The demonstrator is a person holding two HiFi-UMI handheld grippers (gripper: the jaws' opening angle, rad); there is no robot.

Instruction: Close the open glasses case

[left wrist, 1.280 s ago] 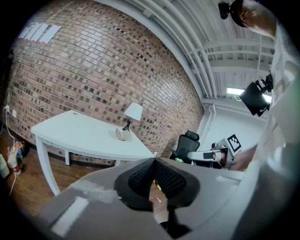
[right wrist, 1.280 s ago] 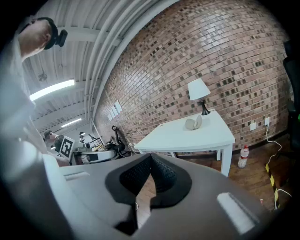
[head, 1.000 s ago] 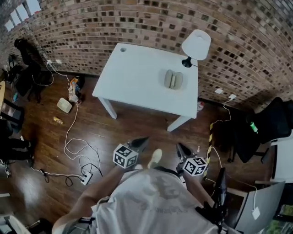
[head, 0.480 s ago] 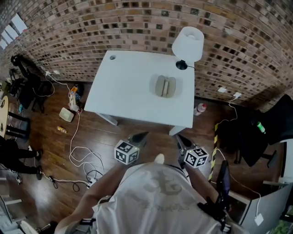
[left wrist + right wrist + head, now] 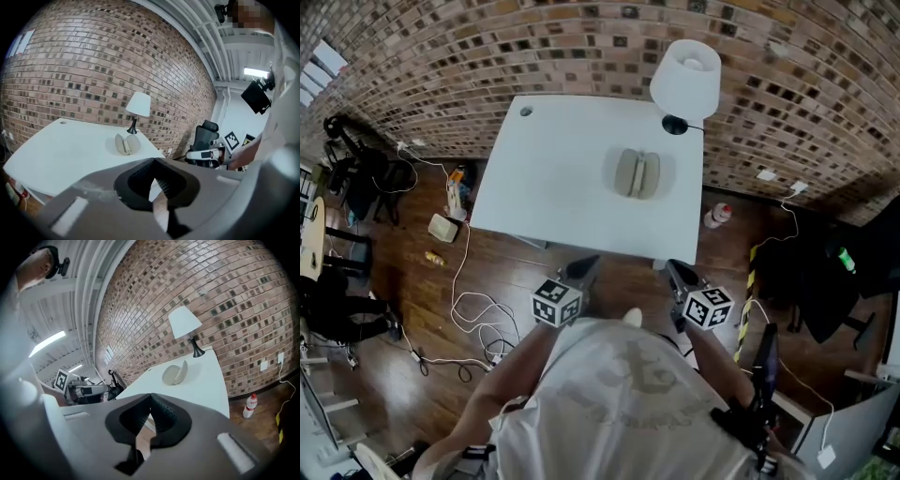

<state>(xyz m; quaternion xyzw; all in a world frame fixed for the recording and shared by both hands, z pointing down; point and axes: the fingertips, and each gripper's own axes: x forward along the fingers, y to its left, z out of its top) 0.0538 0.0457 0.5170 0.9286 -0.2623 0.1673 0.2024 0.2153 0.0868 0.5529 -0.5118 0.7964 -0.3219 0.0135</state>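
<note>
**Case (image 5: 637,173) dead ahead**

Your left claw (image 5: 589,262) and right claw (image 5: 673,267) are both pressed together, empty, short of the desk's (image 5: 553,178) near edge. The open case lies toward the far right corner, hinge running near-to-far. Right claw looks slightly nearer.

In the head view's upper centre, the glasses case (image 5: 637,173) is too small for us to see inside; the right edge cuts off a black chair (image 5: 814,281).
</note>
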